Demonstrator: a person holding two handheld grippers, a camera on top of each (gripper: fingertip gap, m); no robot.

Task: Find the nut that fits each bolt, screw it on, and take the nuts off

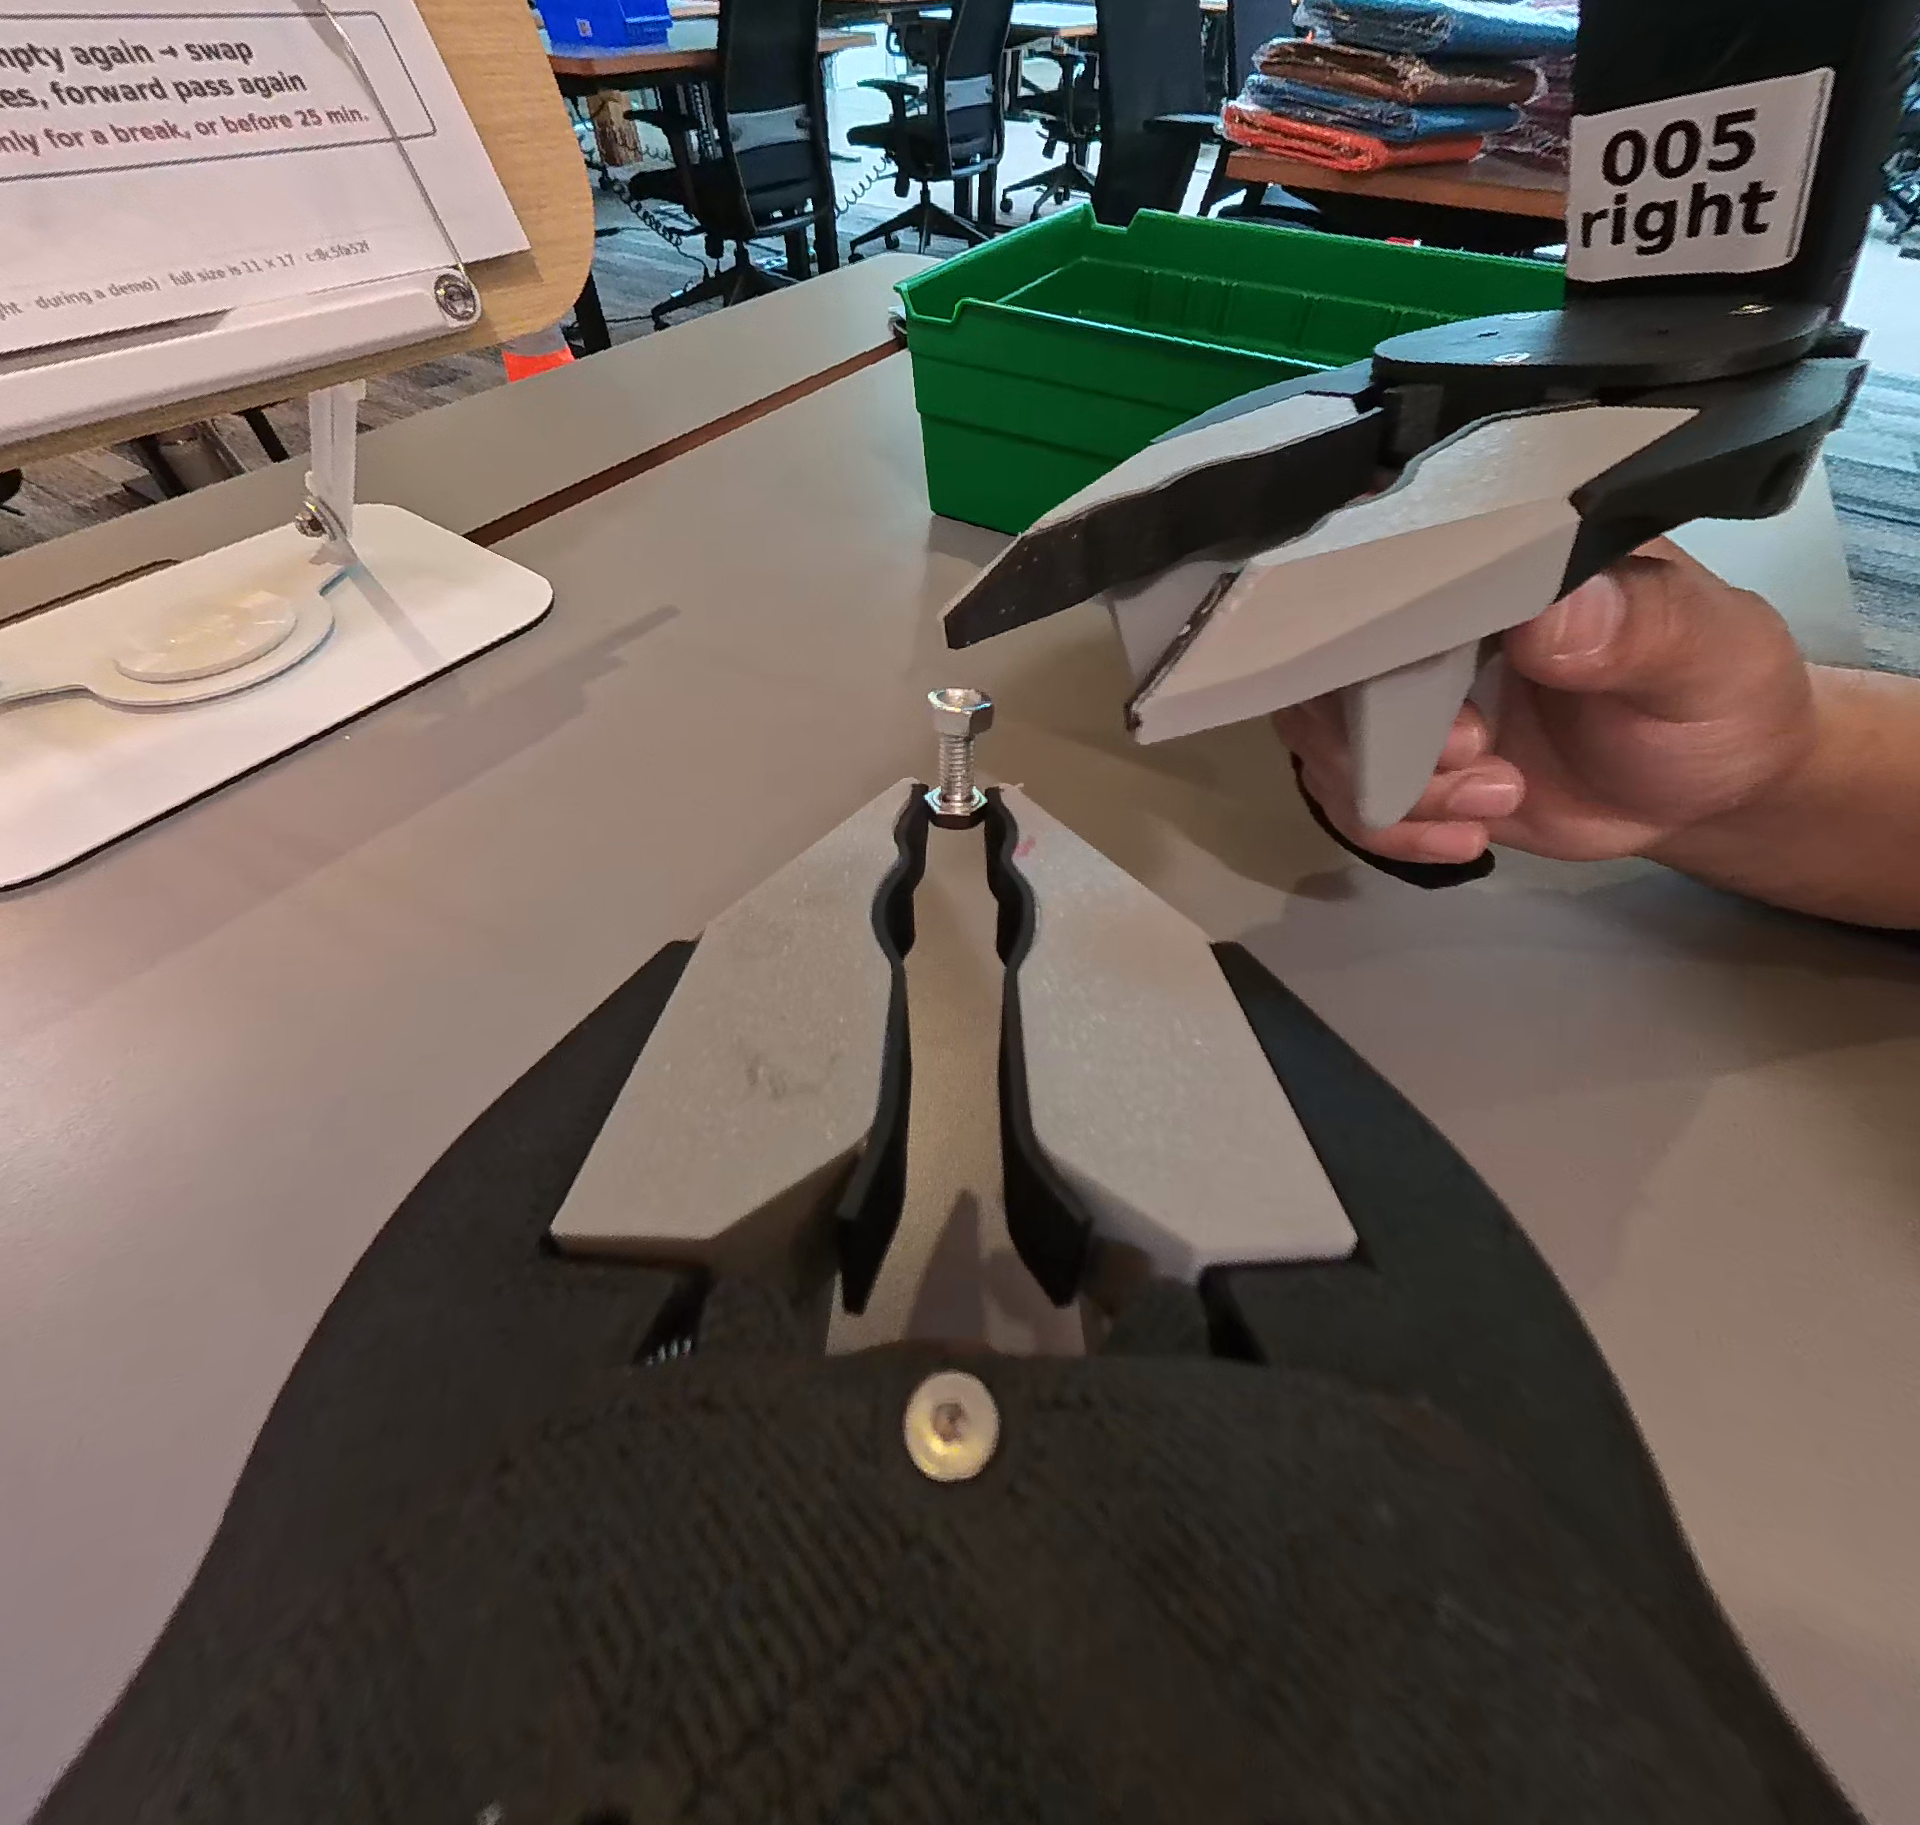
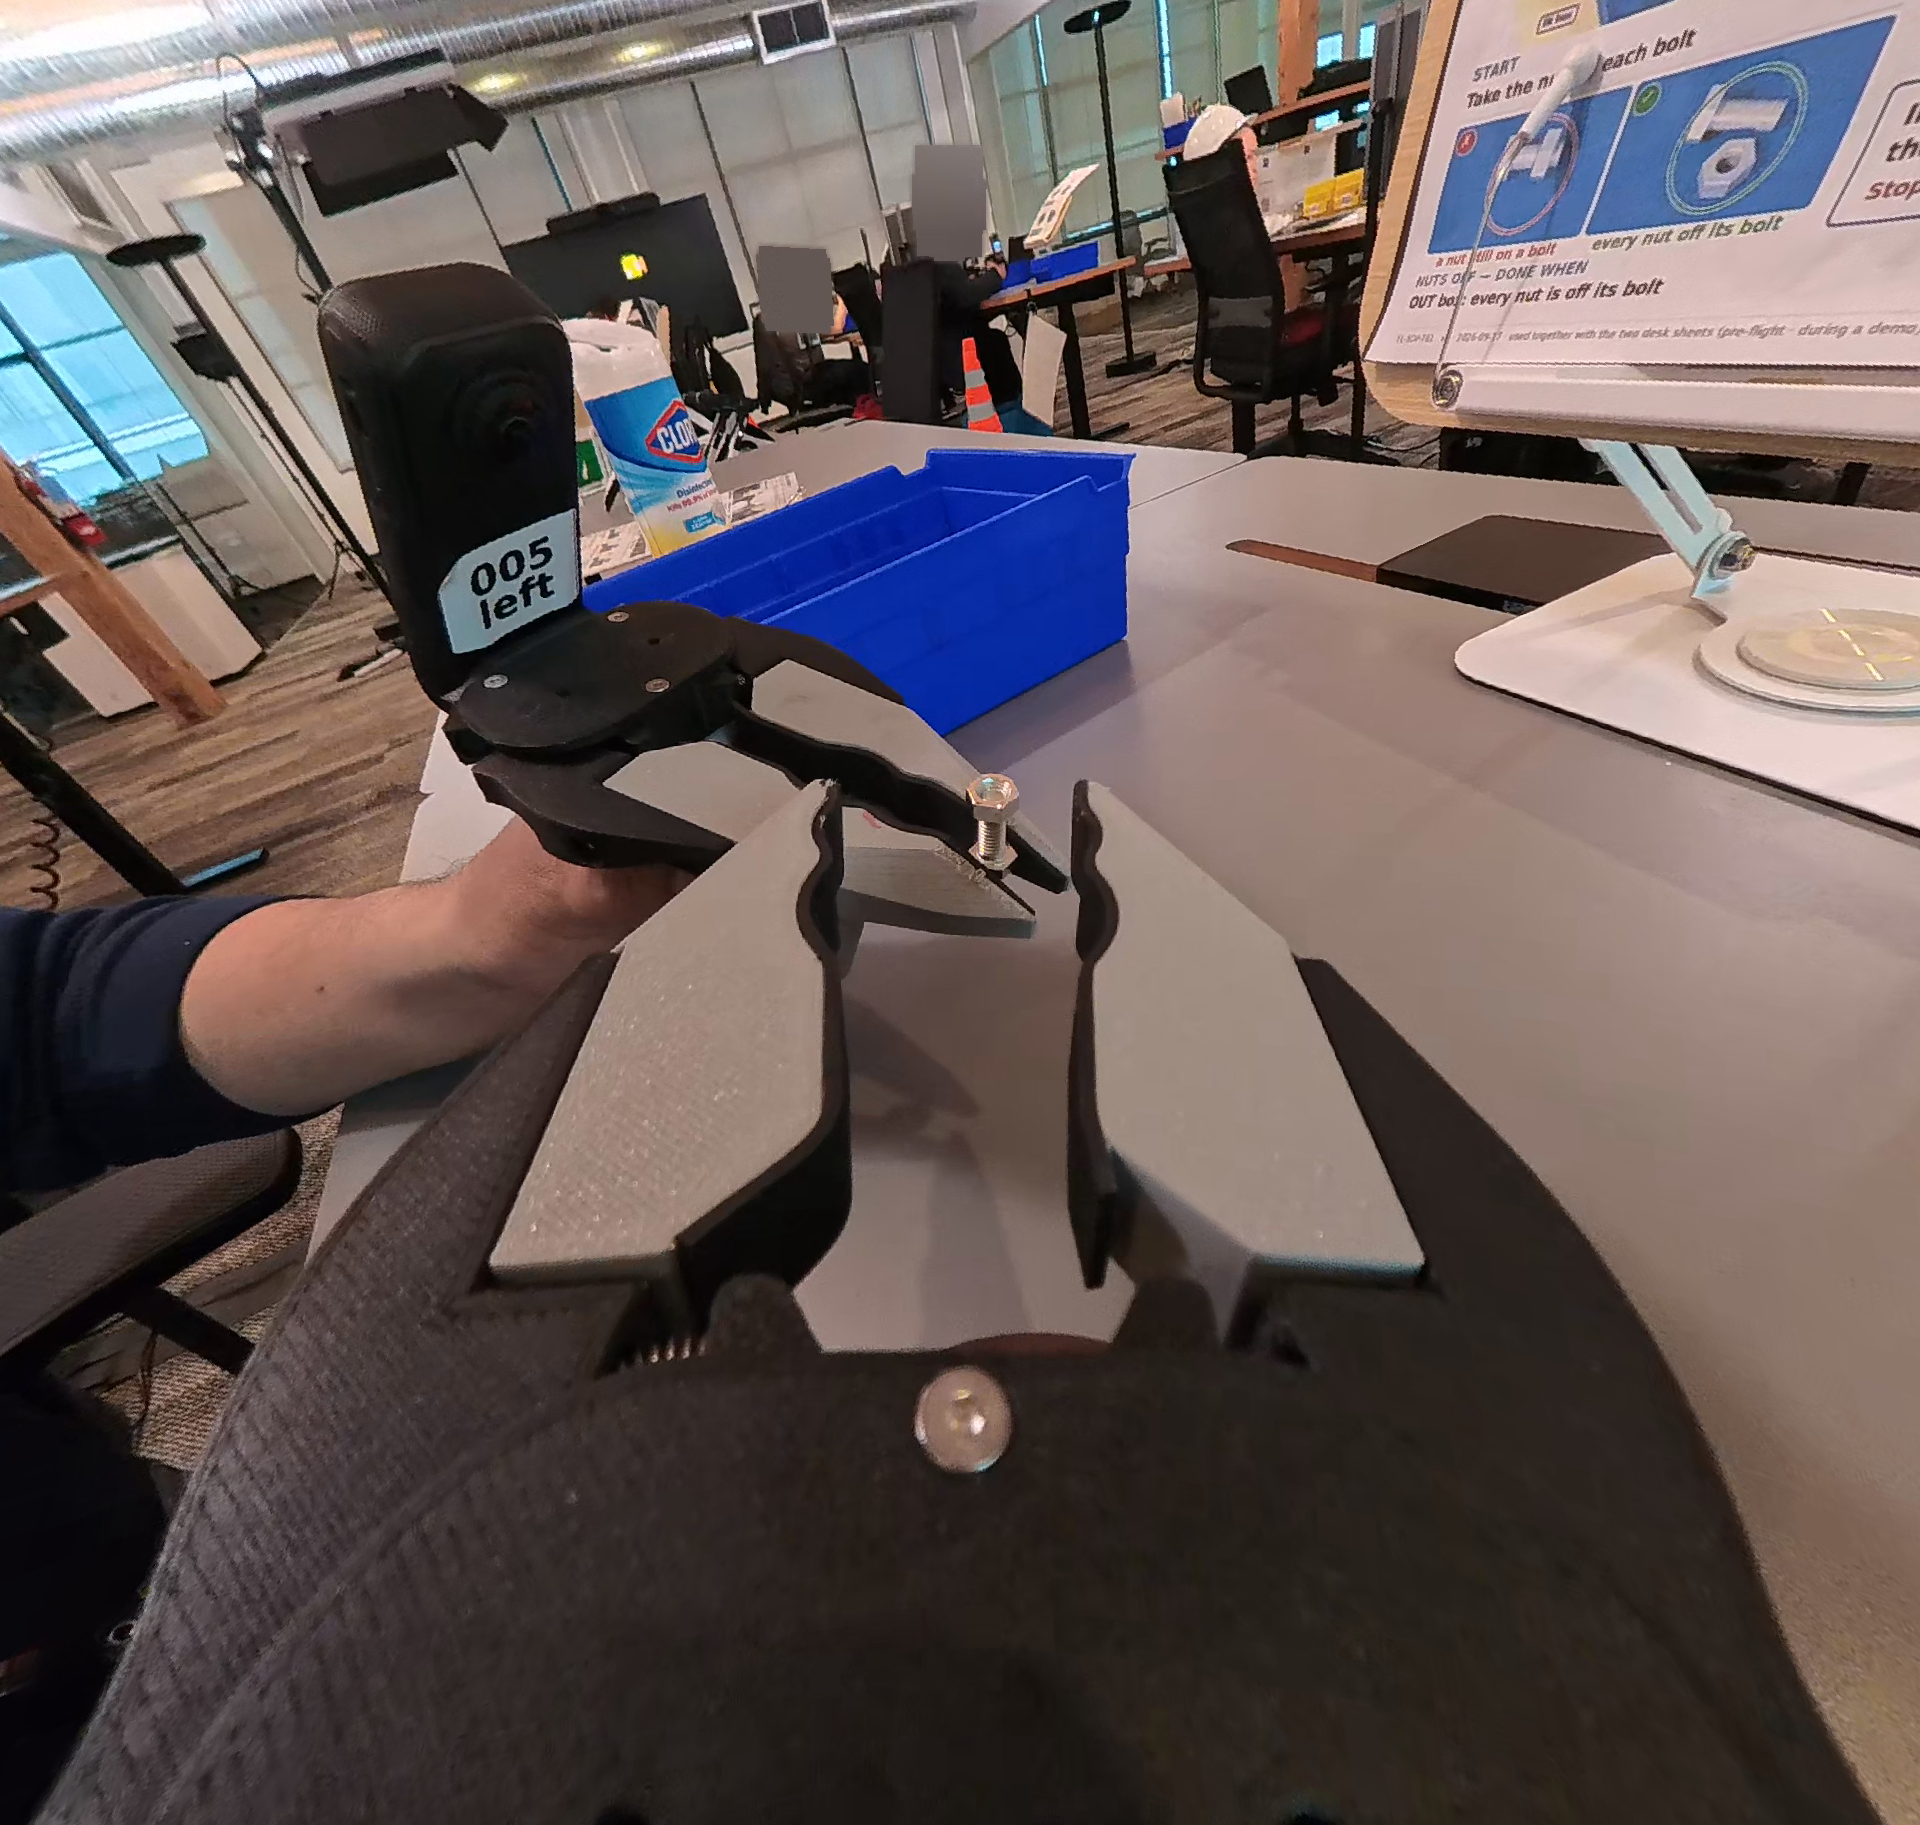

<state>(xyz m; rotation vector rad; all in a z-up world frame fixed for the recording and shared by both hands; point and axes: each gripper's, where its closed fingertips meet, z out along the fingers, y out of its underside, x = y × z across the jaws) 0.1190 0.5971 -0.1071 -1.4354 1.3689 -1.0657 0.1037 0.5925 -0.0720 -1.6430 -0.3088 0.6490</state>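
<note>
My left gripper (image 1: 956, 801) is shut on a small silver hex nut (image 1: 957, 805), with both pads pressed against its sides. A silver bolt (image 1: 958, 736) stands upright in the nut, its hex head on top. In the right wrist view the bolt (image 2: 990, 817) and the nut (image 2: 995, 853) sit at the tip of the left gripper (image 2: 1023, 892), above the grey table (image 2: 1455, 944). My right gripper (image 2: 954, 799) is open and empty, with the bolt just beyond its fingertips. In the left wrist view the right gripper (image 1: 1044, 674) hovers up and to the right of the bolt head.
A green bin (image 1: 1039, 445) stands behind the right gripper. A blue bin (image 2: 935, 612) stands behind the left gripper. A white stand (image 1: 260, 612) carrying printed sheets is at the back; it also shows in the right wrist view (image 2: 1662, 663). A hand (image 1: 1662, 736) holds the right gripper. The tips of both grippers are at nearly the same place.
</note>
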